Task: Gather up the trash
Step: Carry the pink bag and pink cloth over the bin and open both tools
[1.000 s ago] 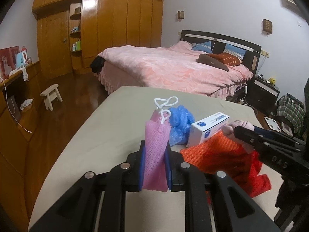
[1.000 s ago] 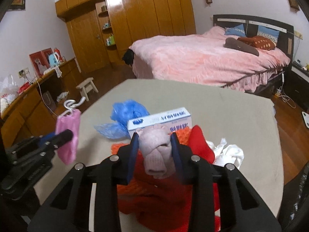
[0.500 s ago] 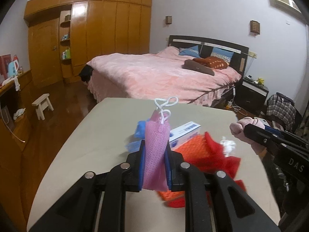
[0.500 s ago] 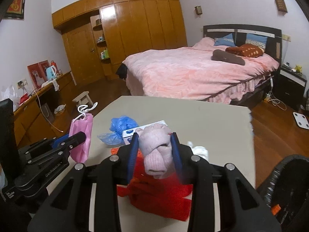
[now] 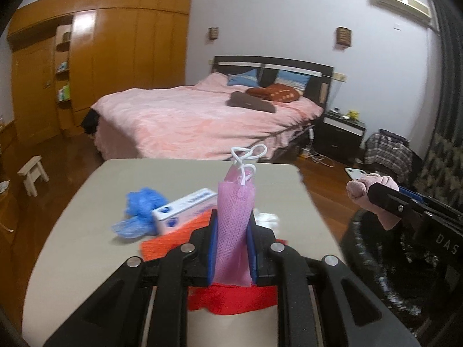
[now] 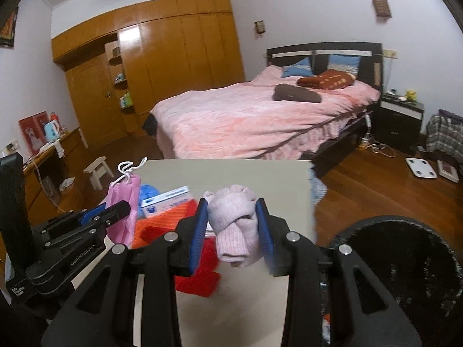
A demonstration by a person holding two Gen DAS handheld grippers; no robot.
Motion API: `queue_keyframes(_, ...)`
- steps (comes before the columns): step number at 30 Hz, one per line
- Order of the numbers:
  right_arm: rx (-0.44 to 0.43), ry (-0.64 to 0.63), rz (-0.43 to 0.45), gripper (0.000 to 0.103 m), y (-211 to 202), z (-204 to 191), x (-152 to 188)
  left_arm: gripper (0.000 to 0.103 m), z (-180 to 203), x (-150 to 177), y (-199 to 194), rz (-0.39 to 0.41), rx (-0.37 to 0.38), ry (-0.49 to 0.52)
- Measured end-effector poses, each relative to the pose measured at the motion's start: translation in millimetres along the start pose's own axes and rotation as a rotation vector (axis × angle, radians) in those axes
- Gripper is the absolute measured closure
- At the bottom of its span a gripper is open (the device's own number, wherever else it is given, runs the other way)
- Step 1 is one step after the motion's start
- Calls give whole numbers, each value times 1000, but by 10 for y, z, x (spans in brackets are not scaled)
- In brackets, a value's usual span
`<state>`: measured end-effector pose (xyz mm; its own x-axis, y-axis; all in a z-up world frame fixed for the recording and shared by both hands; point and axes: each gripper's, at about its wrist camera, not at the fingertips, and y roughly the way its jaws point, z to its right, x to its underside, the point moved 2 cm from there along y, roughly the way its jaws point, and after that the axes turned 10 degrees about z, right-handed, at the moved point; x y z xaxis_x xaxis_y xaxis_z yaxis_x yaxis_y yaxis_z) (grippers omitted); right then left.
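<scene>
Above the beige table, left tongs clench a pink mesh pouch, right tongs apparently a rolled sock.

place: home bedroom | cues: pink bed, wooden wardrobe, nightstand

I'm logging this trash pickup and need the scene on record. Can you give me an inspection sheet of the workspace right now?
Surface: beige table, mostly bare at the far end.
Job's things: pink mesh pouch and rolled pink sock, both lifted off the table; black bin at the right of the table.
Clutter: blue plastic bag, white box, red-orange cloth, white crumpled paper.
Grippers: left gripper shut on the pouch; right gripper shut on the sock.
Cables: white cord on the floor by the bed.
Surroundings: pink bed, wooden wardrobe, small stool.
</scene>
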<state>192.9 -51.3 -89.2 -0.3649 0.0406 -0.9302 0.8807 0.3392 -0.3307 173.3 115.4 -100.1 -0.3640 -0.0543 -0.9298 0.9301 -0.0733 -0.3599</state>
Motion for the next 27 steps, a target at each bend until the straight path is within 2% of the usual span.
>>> queue_keyframes(27,357,106,37,70,-1058,1751,297,85,2028,116,195,-44,403,100)
